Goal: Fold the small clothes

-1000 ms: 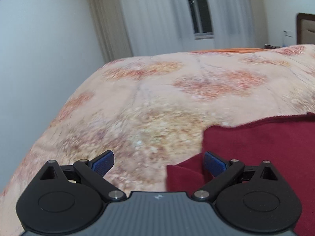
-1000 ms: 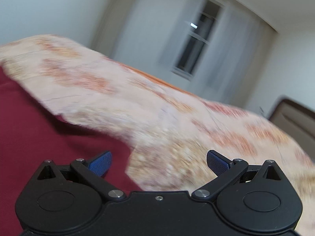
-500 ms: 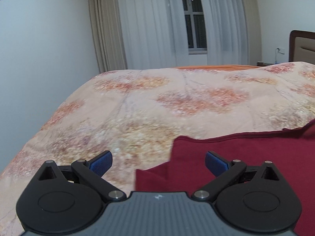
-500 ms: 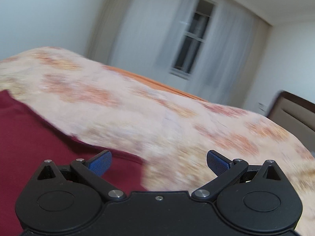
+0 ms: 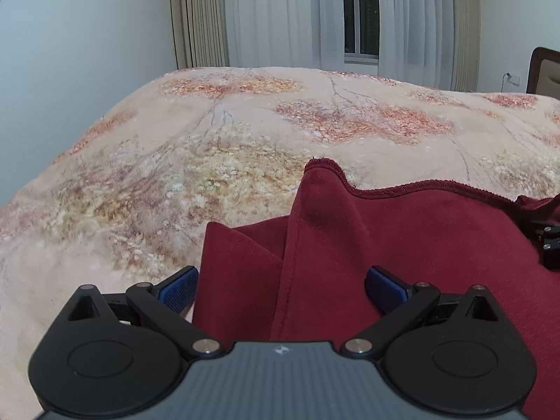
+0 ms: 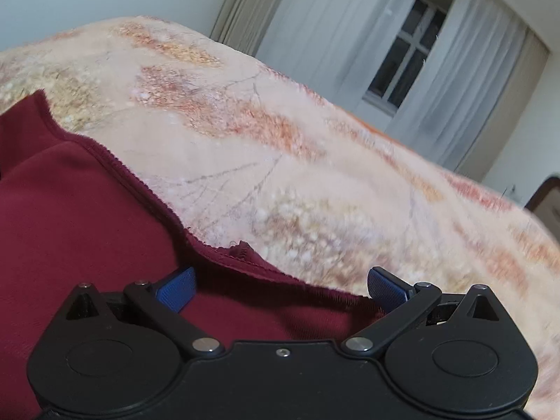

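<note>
A dark red garment (image 5: 402,241) lies on the floral bedspread (image 5: 210,161), with a raised fold and a stitched hem along its far edge. My left gripper (image 5: 281,287) is open, its blue pads either side of the garment's left part, just above the cloth. In the right wrist view the garment (image 6: 77,210) fills the lower left. My right gripper (image 6: 281,285) is open over the garment's hemmed right edge. A black part of the right gripper shows at the left wrist view's right edge (image 5: 547,241).
The bedspread (image 6: 315,175) stretches far ahead and to both sides. Behind it are white curtains (image 5: 280,17) and a window (image 5: 360,14). A pale wall (image 5: 70,52) is at left, a headboard (image 5: 546,70) at far right.
Both grippers have moved in over the red garment, which now lies between the pads of each. A fold of cloth now stands up in the left wrist view. Both stay open.
</note>
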`<state>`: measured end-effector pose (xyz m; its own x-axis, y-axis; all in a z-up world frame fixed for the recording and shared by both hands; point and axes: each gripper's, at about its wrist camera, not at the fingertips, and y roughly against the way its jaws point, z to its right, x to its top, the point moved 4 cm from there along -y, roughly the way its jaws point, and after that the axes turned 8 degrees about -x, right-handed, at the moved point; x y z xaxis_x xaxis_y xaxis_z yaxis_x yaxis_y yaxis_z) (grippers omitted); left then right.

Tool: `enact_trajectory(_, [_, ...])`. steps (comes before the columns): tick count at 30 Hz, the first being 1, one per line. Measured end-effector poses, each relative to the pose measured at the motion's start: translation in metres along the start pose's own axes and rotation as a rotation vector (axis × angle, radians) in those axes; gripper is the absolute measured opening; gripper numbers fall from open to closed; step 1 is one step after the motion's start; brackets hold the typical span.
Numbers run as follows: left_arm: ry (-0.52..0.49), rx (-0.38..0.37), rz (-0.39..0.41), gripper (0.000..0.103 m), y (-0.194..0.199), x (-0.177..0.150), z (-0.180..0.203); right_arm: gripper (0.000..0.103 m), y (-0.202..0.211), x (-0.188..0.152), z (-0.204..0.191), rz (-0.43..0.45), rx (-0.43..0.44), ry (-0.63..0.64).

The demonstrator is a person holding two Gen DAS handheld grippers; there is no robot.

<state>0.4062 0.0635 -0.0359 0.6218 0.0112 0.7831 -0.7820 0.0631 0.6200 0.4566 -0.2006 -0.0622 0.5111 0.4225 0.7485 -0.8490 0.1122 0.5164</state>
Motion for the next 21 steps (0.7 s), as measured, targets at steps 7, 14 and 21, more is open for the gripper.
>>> enact_trajectory(7, [0.005, -0.003, 0.023, 0.103, 0.000, -0.003, 0.000, 0.102, 0.021, 0.002, -0.006, 0.067, -0.024, 0.040])
enact_trajectory(14, [0.014, -0.009, 0.028, 0.103, 0.000, -0.003, -0.001, 0.102, 0.071, 0.005, -0.043, 0.179, 0.042, 0.171])
enact_trajectory(21, [0.017, -0.012, 0.036, 0.103, 0.001, -0.004, -0.001, 0.102, 0.104, -0.016, -0.065, 0.253, -0.059, 0.215])
